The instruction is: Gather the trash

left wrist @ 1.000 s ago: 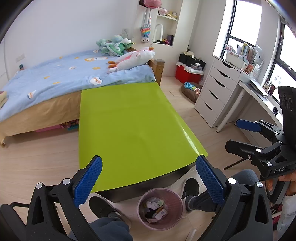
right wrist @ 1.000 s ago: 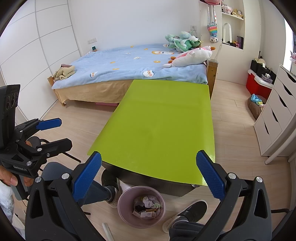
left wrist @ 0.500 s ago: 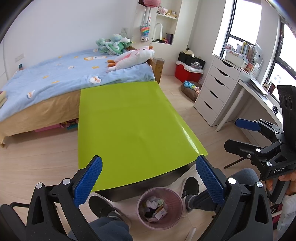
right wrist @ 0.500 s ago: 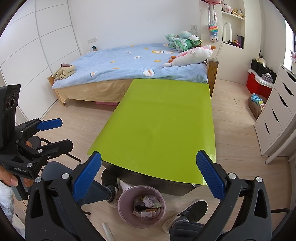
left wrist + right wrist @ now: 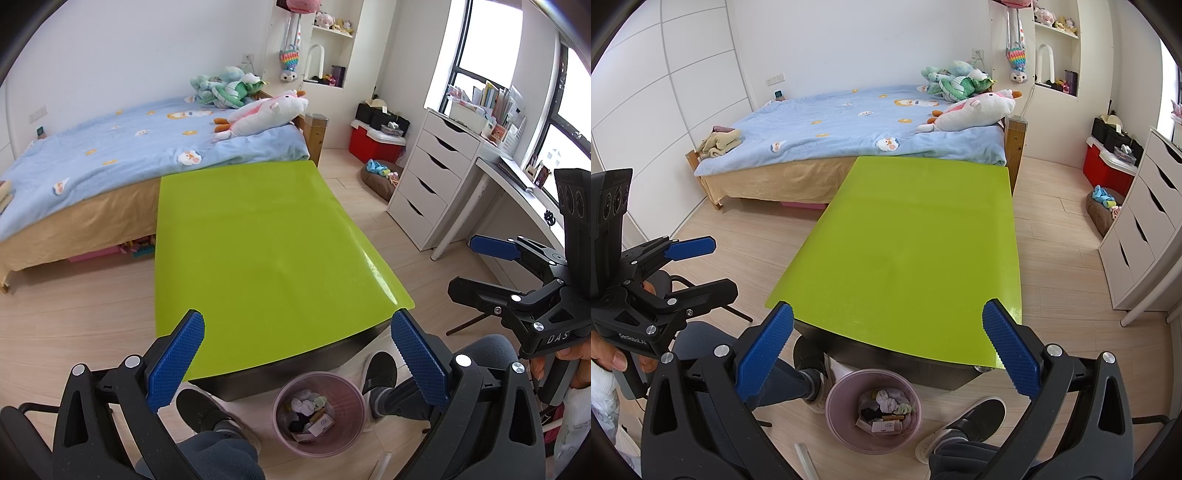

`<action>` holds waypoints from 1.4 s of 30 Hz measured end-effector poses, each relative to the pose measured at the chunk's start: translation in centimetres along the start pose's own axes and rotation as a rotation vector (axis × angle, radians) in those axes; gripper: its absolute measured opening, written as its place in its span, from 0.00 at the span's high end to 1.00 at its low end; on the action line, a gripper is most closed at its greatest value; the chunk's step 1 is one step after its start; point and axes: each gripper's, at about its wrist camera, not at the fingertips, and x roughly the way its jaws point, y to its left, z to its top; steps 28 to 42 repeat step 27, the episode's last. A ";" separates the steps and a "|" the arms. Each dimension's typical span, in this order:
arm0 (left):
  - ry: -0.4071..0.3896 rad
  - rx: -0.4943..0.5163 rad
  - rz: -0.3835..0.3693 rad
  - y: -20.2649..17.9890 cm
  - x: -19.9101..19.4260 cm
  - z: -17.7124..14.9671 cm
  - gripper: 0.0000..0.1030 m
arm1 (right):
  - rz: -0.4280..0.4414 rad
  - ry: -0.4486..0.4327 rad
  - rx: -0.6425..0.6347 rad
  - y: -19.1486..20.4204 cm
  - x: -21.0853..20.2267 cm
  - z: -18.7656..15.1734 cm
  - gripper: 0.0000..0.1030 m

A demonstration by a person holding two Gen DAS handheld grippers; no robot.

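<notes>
A pink trash bin [image 5: 319,411] stands on the floor at the near end of the green table [image 5: 258,243], holding crumpled paper and wrappers; it also shows in the right wrist view [image 5: 873,410]. My left gripper [image 5: 297,363] is open and empty, held above the table's near edge and the bin. My right gripper [image 5: 888,354] is open and empty, at the same height. Each gripper shows in the other's view: the right one [image 5: 480,266] at the right edge, the left one [image 5: 698,267] at the left edge. The green tabletop shows no trash.
A bed [image 5: 110,162] with plush toys [image 5: 266,110] lies beyond the table. White drawers [image 5: 428,184] and a desk stand right. The person's shoes [image 5: 201,406] and knees flank the bin. A white tube [image 5: 807,461] lies on the floor near it.
Both views drifted very slightly; the grippers stay open and empty. Nothing else has moved.
</notes>
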 end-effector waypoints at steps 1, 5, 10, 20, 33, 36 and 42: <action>0.000 0.000 0.000 0.0 0.0 0.0 0.06 | 0.000 0.001 0.001 0.0 0.0 0.0 0.03; 0.000 0.000 0.000 0.0 0.0 0.0 0.06 | 0.000 0.001 0.000 0.0 0.0 0.0 0.03; 0.000 0.000 0.001 0.0 0.0 0.0 0.06 | 0.000 0.000 0.001 0.0 0.0 0.1 0.03; -0.006 0.011 0.012 -0.3 0.1 -0.4 0.06 | 0.000 0.001 0.000 0.0 0.0 0.1 0.03; -0.021 0.038 0.030 -0.7 0.2 -0.8 0.06 | 0.000 -0.001 0.001 0.1 0.1 -0.2 0.03; -0.021 0.038 0.030 -0.7 0.2 -0.8 0.06 | 0.000 -0.001 0.001 0.1 0.1 -0.2 0.03; -0.021 0.038 0.030 -0.7 0.2 -0.8 0.06 | 0.000 -0.001 0.001 0.1 0.1 -0.2 0.03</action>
